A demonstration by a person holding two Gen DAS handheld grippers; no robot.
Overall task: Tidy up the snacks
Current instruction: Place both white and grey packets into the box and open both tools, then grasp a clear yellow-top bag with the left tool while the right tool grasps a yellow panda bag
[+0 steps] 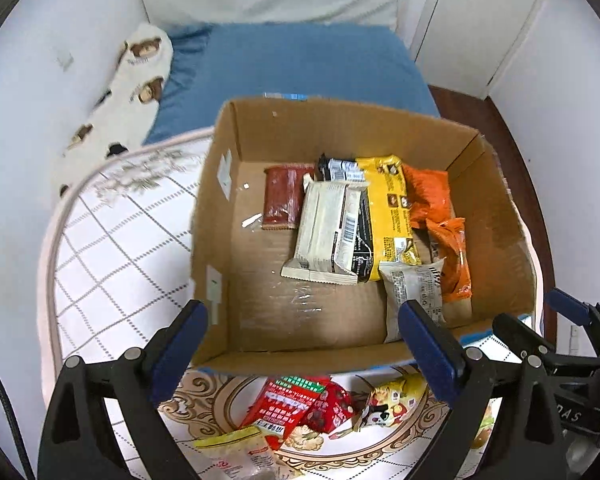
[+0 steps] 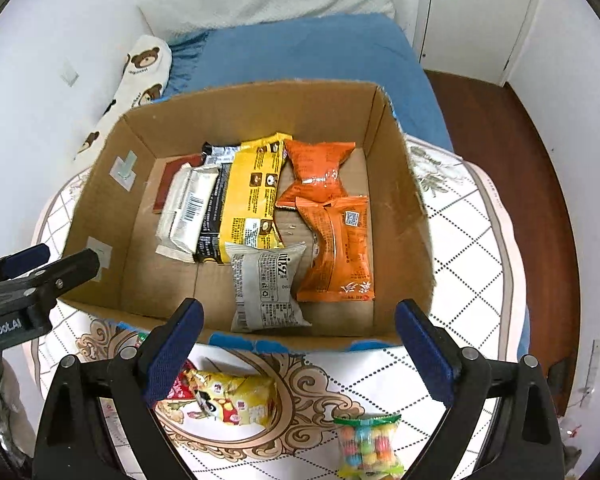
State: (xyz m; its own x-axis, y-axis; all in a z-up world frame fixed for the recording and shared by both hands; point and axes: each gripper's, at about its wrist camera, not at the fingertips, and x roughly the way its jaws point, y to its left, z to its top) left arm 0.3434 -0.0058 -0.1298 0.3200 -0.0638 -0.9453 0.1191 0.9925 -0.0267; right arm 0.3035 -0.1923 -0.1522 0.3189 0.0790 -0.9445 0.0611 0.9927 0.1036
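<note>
With both claws spread wide and holding nothing, the yellow packet (image 2: 228, 398) lies on the table just in front of the box (image 2: 100, 216), long axis crosswise, directly beneath the right claw (image 2: 300, 344), nearer than the left claw (image 1: 300, 344).

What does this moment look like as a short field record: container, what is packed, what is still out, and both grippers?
container: open cardboard box on a patterned tabletop
packed: yellow packet, two orange packets, grey packet, cream packet, dark red packet
still out: yellow cartoon packet, bag of colourful candies, red packet
left gripper: open, empty, over the box's near edge
right gripper: open, empty
</note>
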